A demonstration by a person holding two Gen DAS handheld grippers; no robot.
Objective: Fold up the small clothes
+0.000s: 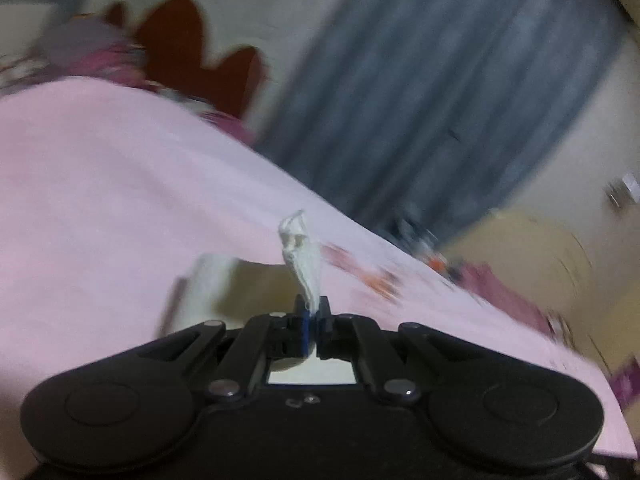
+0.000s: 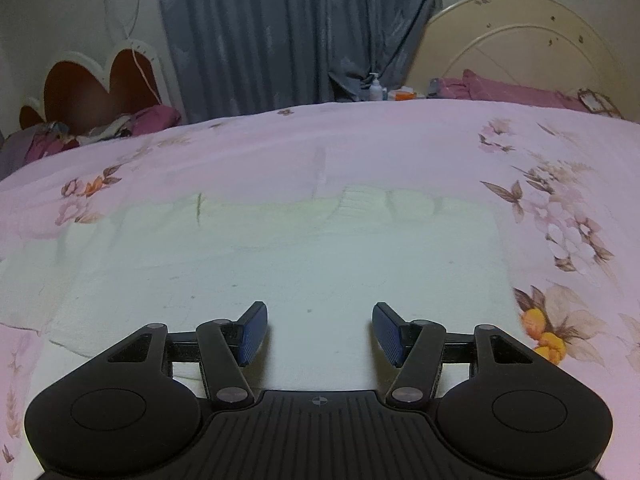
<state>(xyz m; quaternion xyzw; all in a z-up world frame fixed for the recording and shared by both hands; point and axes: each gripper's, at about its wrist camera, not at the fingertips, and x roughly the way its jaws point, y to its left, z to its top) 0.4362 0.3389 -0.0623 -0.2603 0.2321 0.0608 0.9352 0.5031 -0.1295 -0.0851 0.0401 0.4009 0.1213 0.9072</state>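
A pale white-green garment [image 2: 304, 256] lies spread flat on the pink floral bedspread [image 2: 440, 148] in the right wrist view. My right gripper [image 2: 320, 330] is open and empty, hovering just above the garment's near part. In the blurred, tilted left wrist view, my left gripper [image 1: 313, 312] is shut on a bunched white piece of the garment [image 1: 302, 256], which sticks up from between the fingers. More pale cloth [image 1: 208, 284] hangs below and to the left of it.
A cream headboard [image 2: 520, 40] and maroon pillows [image 2: 508, 90] stand at the far right. A heart-shaped headboard [image 2: 100, 84] with heaped clothes is at the far left. Blue-grey curtains [image 2: 288, 32] hang behind, with a pump bottle [image 2: 375, 87] in front of them.
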